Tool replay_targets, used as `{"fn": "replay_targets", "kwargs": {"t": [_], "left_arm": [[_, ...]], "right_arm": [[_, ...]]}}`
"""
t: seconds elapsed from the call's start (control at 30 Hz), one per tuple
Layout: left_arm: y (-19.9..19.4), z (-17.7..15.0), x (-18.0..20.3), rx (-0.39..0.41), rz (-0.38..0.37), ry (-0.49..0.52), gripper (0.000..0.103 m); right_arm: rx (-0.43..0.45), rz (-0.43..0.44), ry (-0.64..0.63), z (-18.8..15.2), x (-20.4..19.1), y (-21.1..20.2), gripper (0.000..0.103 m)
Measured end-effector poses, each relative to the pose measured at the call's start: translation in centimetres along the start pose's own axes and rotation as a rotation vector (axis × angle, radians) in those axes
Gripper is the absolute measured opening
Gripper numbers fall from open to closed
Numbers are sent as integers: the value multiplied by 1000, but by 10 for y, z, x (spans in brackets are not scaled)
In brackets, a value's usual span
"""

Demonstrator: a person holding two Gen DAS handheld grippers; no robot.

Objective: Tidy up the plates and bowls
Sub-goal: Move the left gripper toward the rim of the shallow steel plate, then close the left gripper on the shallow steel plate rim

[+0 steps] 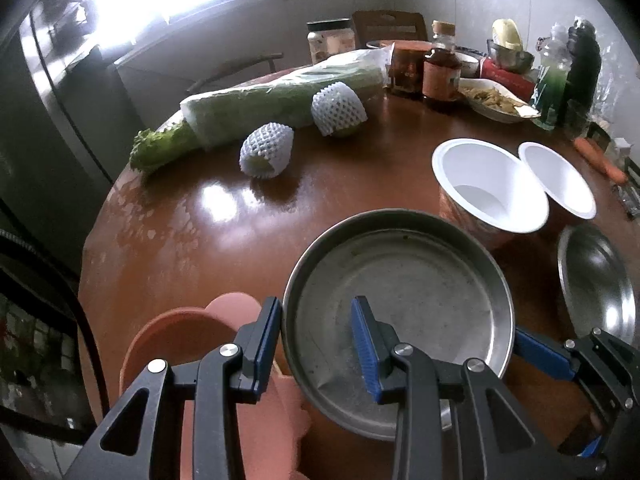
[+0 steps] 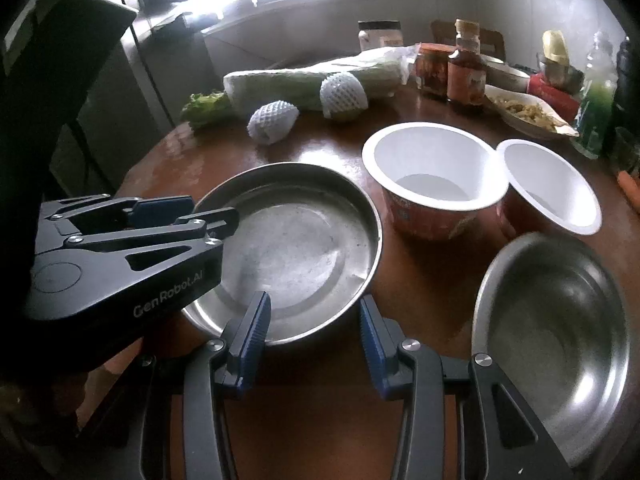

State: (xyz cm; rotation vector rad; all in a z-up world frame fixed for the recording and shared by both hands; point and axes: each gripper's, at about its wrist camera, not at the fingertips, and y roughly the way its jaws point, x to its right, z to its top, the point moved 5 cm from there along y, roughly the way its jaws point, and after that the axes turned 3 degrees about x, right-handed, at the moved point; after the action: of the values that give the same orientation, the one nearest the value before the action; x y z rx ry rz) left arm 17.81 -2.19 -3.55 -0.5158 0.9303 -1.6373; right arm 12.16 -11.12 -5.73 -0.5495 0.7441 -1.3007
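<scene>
Both grippers at the steel pan on the counter

The counter (image 2: pixel 320 400) carries the pan (image 2: pixel 296 248), a steel bowl (image 2: pixel 556 320) to its right and two cups (image 2: pixel 432 168) behind. The left gripper (image 1: pixel 316 336) has its fingers clamped on the pan's left rim; the right gripper (image 2: pixel 314 332) has its fingers clamped across the pan's near rim.

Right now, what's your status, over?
Left gripper shut on rim of round steel plate. Right gripper at its near edge, grip unclear. Pink scalloped plate crowds its left side.
</scene>
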Motion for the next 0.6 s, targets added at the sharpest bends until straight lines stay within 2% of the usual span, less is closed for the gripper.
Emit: {"fn": "replay_targets", "kwargs": {"t": [0.23,0.5,0.6], "left_arm": [[-24,-21,5,23,2,-14,37],[-40,-50,23,13,-17,-12,37],[-45,-59,28,10,6,-11,37]], "right_arm": [[-3,25,-12,-18,-2,-25,46],[-31,44,-22,-43,3,-40,46],[-22,56,-29,-49,5,-48,46]]}}
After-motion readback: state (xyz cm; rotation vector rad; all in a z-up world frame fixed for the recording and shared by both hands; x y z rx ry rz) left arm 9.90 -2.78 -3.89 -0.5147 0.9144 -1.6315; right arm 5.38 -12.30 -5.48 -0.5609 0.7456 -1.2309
